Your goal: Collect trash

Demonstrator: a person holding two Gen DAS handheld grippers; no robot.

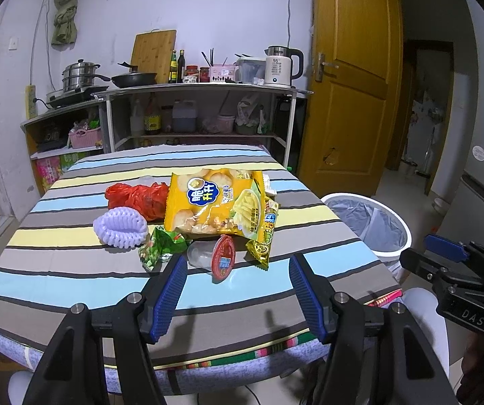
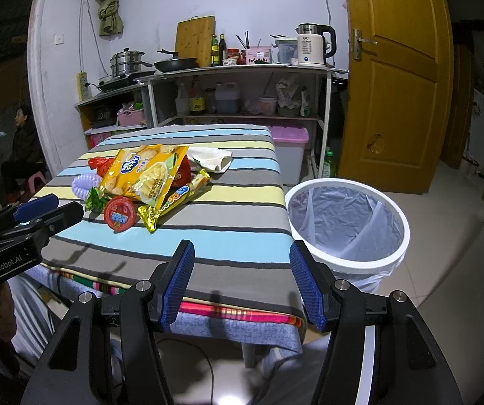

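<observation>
The left gripper (image 1: 238, 290) is open, with nothing between its blue pads, above the near edge of the striped table (image 1: 73, 270). The right gripper (image 2: 242, 281) is open and empty too, over the near right corner of the table.

The trash lies in one heap in the middle of the table. A big yellow snack bag (image 1: 213, 202) lies on top and hides part of the things under it. A red plastic bag (image 1: 137, 195) shows only partly behind a purple foam net (image 1: 120, 224). In front are a green wrapper (image 1: 161, 244), a clear cup with a red lid (image 1: 223, 256) lying on its side, and a gold wrapper (image 1: 260, 248) partly under the yellow bag. A white cloth (image 2: 210, 158) is almost hidden in the left wrist view.

The white bin (image 2: 346, 217) with a liner stands on the floor just beside the right side of the table. What is inside the bin I cannot tell.
</observation>
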